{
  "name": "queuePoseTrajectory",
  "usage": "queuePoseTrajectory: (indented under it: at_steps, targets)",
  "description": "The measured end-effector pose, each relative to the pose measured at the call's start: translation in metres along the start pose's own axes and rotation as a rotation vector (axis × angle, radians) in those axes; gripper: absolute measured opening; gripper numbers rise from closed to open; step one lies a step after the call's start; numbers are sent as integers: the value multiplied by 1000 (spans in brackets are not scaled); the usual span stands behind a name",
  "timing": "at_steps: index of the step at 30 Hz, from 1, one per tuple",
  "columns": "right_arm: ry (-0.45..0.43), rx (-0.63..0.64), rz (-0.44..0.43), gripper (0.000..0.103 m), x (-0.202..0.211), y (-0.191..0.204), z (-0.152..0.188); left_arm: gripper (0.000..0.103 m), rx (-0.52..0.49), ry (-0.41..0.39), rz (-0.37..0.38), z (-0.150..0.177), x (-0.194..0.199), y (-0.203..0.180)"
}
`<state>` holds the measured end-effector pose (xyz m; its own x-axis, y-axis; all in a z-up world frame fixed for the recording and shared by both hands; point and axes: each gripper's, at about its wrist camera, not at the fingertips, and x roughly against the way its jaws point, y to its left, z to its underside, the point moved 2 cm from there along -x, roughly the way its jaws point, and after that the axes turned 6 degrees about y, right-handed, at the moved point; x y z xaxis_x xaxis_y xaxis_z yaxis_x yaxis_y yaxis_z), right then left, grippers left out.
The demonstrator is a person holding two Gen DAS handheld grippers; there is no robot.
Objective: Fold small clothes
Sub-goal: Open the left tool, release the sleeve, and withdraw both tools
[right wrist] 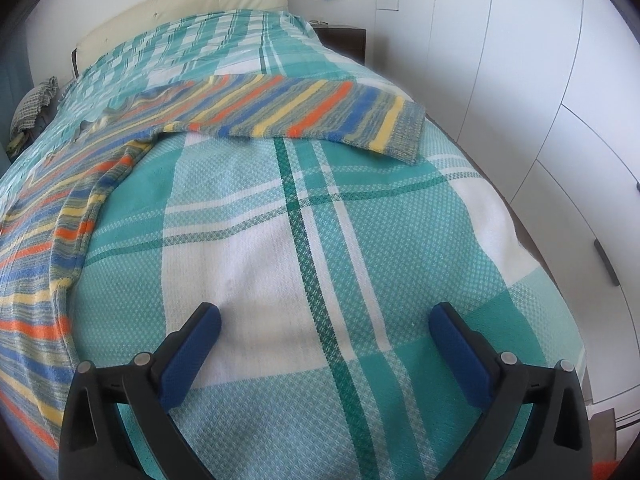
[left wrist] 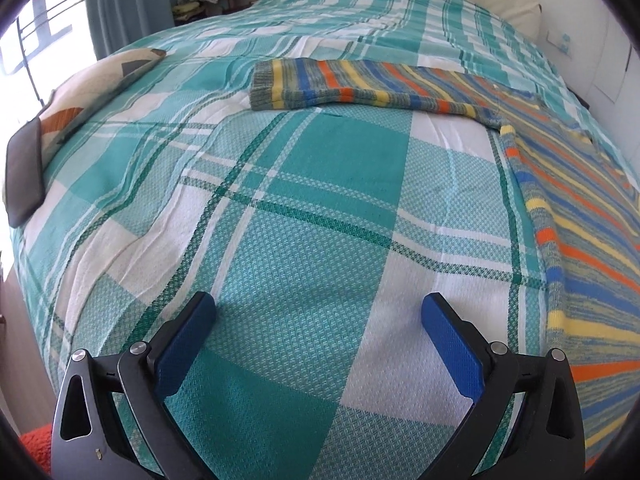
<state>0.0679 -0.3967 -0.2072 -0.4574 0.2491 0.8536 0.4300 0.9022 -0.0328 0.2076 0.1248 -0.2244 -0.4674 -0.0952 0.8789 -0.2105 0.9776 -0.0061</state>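
Note:
A striped knit sweater in orange, blue, yellow and grey lies flat on the bed. In the left wrist view its body [left wrist: 580, 208] fills the right side and one sleeve [left wrist: 320, 84] stretches left. In the right wrist view the body [right wrist: 44, 216] lies at the left and the other sleeve [right wrist: 320, 116] stretches right. My left gripper [left wrist: 318, 312] is open and empty above bare bedspread, left of the sweater. My right gripper [right wrist: 324, 322] is open and empty above bedspread, right of the sweater.
The bed has a teal and white checked bedspread [left wrist: 280, 200]. A black phone-like object [left wrist: 24, 172] and a patterned cushion [left wrist: 100, 84] lie at its left edge. White wardrobe doors [right wrist: 540, 100] stand close on the right. A headboard [right wrist: 180, 8] is at the far end.

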Motion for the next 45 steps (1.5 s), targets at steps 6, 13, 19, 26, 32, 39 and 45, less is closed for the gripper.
queuePoseTrajectory:
  at_steps: [6, 13, 19, 26, 32, 39, 45]
  targets:
    - [-6, 3, 6, 103, 0, 1, 0, 103, -12, 5, -27, 0, -1, -4]
    - [-6, 3, 7, 103, 1, 2, 1, 103, -25, 5, -43, 1, -1, -5]
    - [-7, 3, 7, 103, 1, 2, 1, 103, -26, 5, -44, 1, -1, -5]
    - [-8, 4, 9, 103, 2, 3, 1, 103, -27, 6, -47, 1, -2, -5]
    - [-9, 4, 9, 103, 2, 3, 2, 102, -30, -1, -57, 2, -2, -6]
    - [-10, 4, 11, 103, 1, 3, 2, 102, -37, -2, -60, 2, -1, -6]
    - [-11, 5, 12, 103, 2, 3, 2, 102, -37, 0, -65, 2, -2, -6]
